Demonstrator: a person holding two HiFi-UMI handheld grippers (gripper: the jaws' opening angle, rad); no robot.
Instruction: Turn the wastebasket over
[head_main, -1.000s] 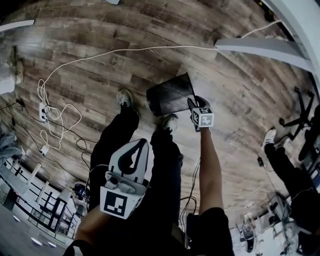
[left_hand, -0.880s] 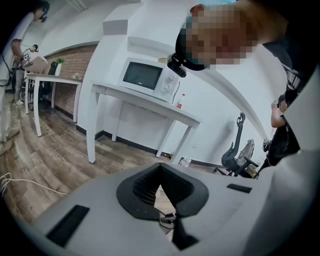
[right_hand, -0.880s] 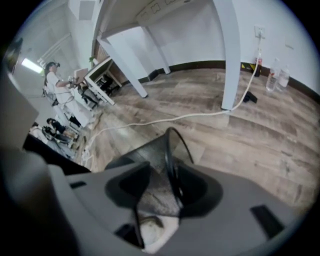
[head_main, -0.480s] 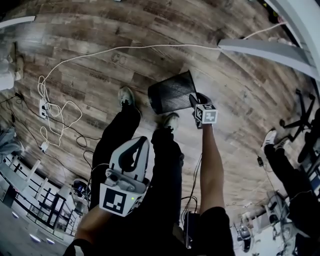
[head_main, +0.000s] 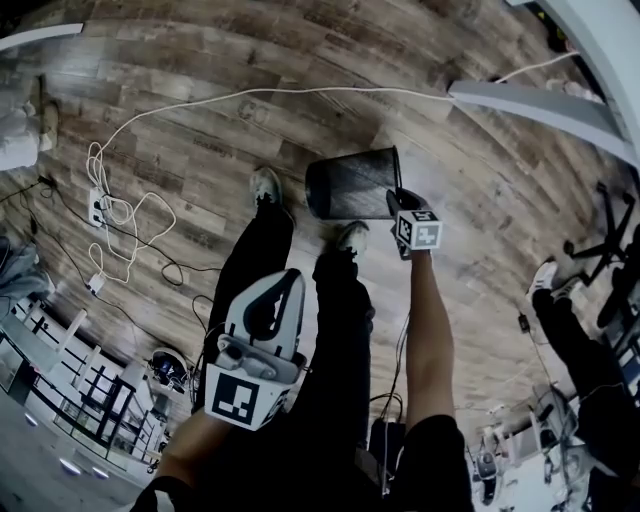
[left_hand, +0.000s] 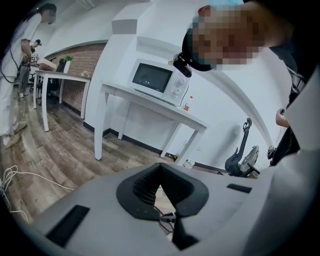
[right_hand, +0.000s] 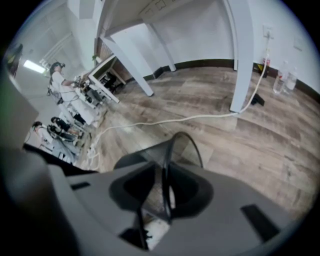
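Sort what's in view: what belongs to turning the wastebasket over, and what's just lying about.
Job in hand:
- wastebasket, on its side
- right tongs, which have just been closing on its rim

Lying about:
- white cable
- power strip
- microwave
- bottles
- left tongs, shut and empty

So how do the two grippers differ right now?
The right gripper reaches down to the wastebasket; the left gripper hangs close to the person's body. The right gripper's jaws have just been closing and pinch the wastebasket's rim; the left gripper's jaws are together on nothing. Both carry a marker cube.
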